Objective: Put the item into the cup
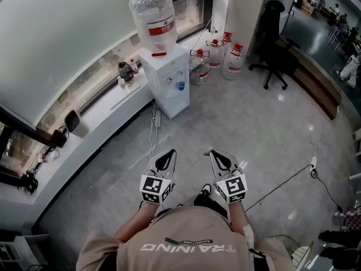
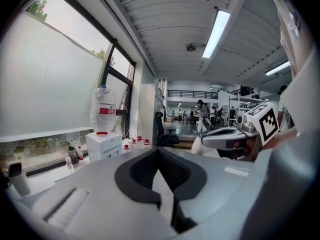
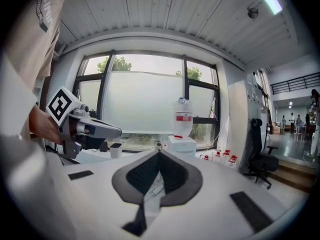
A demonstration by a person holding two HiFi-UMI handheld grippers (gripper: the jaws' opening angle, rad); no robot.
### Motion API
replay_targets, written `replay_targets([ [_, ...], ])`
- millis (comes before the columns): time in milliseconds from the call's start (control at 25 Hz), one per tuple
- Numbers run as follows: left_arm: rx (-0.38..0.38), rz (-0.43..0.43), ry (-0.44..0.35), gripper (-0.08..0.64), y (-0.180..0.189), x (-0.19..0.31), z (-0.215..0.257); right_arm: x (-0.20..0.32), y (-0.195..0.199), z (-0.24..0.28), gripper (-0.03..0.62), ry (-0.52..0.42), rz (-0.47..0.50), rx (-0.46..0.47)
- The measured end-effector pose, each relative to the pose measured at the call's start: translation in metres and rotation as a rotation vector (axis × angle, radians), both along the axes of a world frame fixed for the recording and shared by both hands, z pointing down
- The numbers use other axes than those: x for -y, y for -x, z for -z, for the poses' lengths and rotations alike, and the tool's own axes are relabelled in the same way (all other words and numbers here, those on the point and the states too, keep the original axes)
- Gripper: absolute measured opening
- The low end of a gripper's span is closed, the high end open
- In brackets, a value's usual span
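Head view, with both gripper views. The person stands on a grey floor [image 1: 237, 123] and holds the left gripper [image 1: 168, 154] and the right gripper [image 1: 215, 154] side by side in front of the body, both pointing forward toward the window wall. In each gripper view the two jaws meet tip to tip with the dark pads together, so both tongs are closed and empty.

The cup [image 1: 77, 123] stands on the white counter [image 1: 113, 109] below the window, well apart from both grippers and to their left. In the right gripper view it is upright, long axis vertical, mouth pointing up, with a dark interior. Which object is the item to go into it cannot be told from these views.

Further along the counter stand small bottles [image 1: 125, 72]. Beside the counter is a white water dispenser [image 1: 167, 81] carrying an inverted bottle [image 1: 152, 18]. Spare water bottles [image 1: 217, 58] with red caps stand on the floor beyond it, near a black office chair [image 1: 273, 44].
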State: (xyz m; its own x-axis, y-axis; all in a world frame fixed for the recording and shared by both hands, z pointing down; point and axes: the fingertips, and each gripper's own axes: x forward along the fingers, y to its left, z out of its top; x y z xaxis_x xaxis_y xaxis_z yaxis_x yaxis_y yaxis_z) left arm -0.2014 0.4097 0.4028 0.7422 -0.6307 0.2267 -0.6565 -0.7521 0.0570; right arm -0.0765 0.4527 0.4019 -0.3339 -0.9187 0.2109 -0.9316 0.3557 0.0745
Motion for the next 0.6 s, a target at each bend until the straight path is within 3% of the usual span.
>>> replay_targets([
  [200,-0.002,0.03,-0.022,0.008,-0.037,0.028,0.011,0.032,-0.034,0.003,0.012,-0.01,0.043,0.008],
  [600,-0.019,0.137,0.032,0.008,-0.082,0.079,0.001,0.082,-0.081,-0.012,0.012,0.026,0.152,-0.002],
])
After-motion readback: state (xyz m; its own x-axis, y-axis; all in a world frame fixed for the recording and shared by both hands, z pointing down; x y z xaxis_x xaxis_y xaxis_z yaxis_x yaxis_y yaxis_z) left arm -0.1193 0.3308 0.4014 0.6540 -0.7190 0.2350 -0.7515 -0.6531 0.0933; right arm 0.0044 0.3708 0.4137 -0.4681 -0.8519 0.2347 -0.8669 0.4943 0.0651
